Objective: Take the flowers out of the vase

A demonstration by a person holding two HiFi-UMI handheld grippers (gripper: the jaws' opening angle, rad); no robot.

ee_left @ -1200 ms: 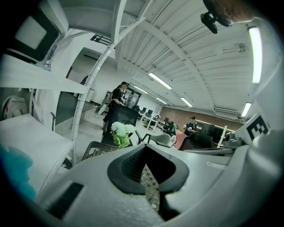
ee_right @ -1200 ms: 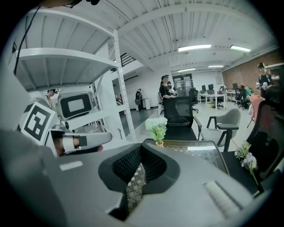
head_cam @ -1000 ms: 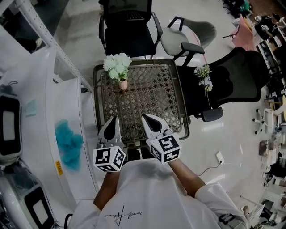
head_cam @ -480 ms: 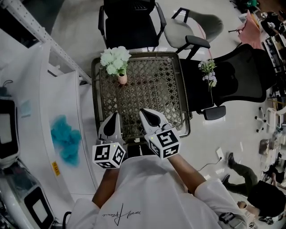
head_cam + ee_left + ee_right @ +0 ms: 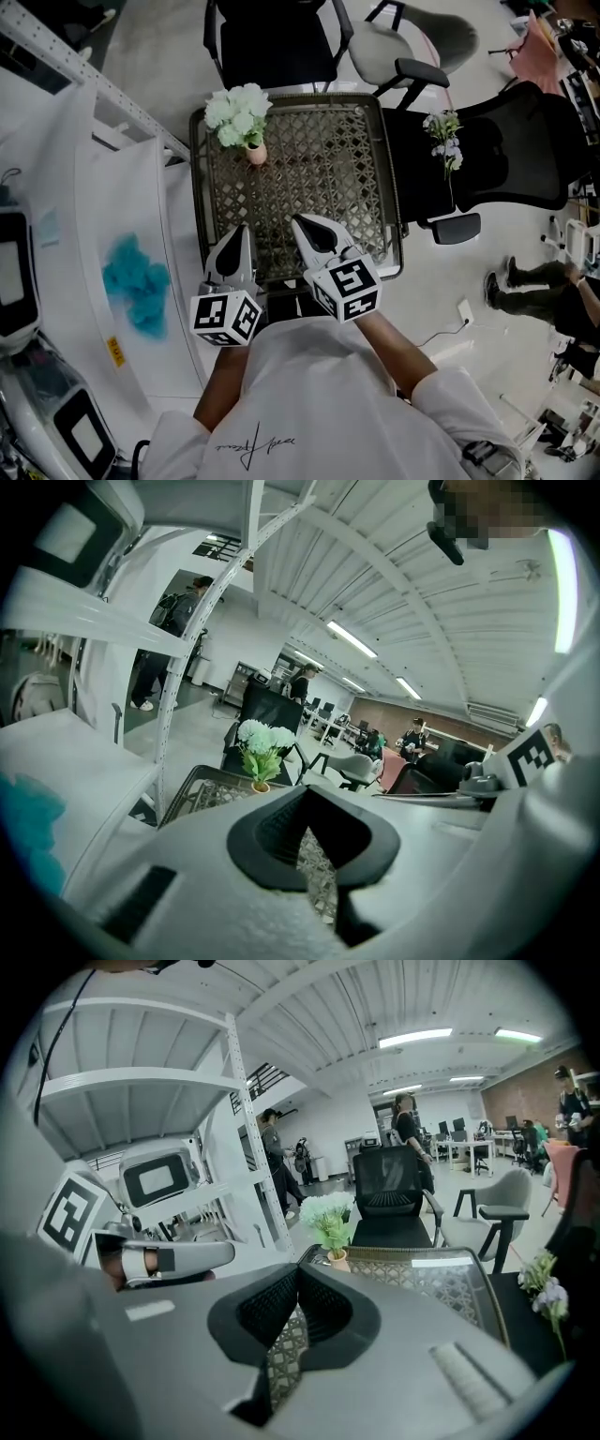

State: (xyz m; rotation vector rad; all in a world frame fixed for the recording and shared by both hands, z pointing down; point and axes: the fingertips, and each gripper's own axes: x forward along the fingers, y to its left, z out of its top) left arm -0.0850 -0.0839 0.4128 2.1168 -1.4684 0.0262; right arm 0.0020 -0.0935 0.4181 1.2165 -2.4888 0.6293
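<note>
While white flowers (image 5: 238,111) stand in a small pink vase (image 5: 256,153) on the woven table (image 5: 314,183), my left gripper (image 5: 240,231) and right gripper (image 5: 303,222) are closed, empty.

The right tool (image 5: 298,1277), jaws closed on nothing, points across the bench (image 5: 422,1283) toward flowers (image 5: 328,1215) in a vase (image 5: 338,1259).
</note>
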